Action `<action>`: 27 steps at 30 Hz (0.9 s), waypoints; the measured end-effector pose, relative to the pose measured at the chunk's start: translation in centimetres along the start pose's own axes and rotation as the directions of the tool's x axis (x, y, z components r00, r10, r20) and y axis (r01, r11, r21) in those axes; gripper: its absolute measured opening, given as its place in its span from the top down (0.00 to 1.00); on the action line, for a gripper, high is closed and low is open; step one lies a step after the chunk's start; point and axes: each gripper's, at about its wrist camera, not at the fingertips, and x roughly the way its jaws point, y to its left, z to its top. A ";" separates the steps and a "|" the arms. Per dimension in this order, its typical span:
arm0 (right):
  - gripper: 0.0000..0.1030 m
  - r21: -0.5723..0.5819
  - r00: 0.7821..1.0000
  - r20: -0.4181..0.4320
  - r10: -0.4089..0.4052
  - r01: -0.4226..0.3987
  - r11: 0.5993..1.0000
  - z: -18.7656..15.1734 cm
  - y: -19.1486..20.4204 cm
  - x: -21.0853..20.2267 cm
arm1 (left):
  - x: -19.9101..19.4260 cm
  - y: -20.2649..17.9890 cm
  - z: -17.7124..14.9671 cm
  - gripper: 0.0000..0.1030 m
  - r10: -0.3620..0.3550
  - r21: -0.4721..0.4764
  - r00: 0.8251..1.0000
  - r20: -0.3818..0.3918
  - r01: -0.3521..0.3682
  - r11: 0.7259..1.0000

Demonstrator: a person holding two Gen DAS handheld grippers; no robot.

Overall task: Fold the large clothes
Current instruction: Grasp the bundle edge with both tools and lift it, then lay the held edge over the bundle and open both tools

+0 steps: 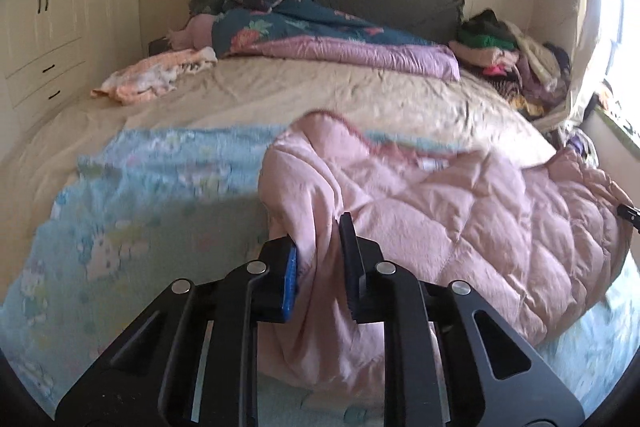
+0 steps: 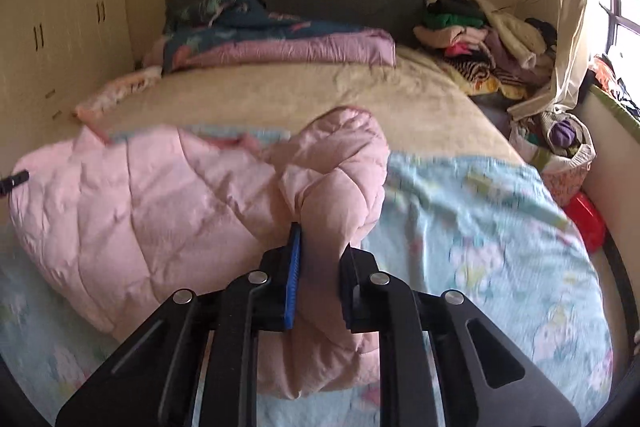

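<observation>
A pink quilted blanket (image 1: 460, 211) lies bunched across the near part of the bed, on a light blue patterned sheet (image 1: 152, 187). My left gripper (image 1: 320, 255) is shut on the blanket's left end, with pink fabric pinched between its fingers. In the right wrist view the blanket (image 2: 152, 195) spreads to the left over the blue sheet (image 2: 480, 219). My right gripper (image 2: 322, 255) is shut on the blanket's right end, which is rolled up between its fingers. The tip of the other gripper shows at each view's edge (image 1: 628, 213) (image 2: 14, 181).
A beige bedspread (image 1: 320, 91) covers the bed. Folded purple and dark floral quilts (image 1: 320, 35) lie at the headboard. A clothes pile (image 2: 488, 39) sits at the back right. A bag (image 2: 568, 147) and red item (image 2: 588, 223) are beside the bed. Wardrobes (image 1: 52, 11) stand at left.
</observation>
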 end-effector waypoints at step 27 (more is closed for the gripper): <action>0.89 0.034 0.965 -0.228 -0.127 0.138 0.990 -2.7 -0.9 11.6 | 9.3 0.7 -1.8 0.89 0.126 -0.001 0.978 -0.167 -0.128 0.992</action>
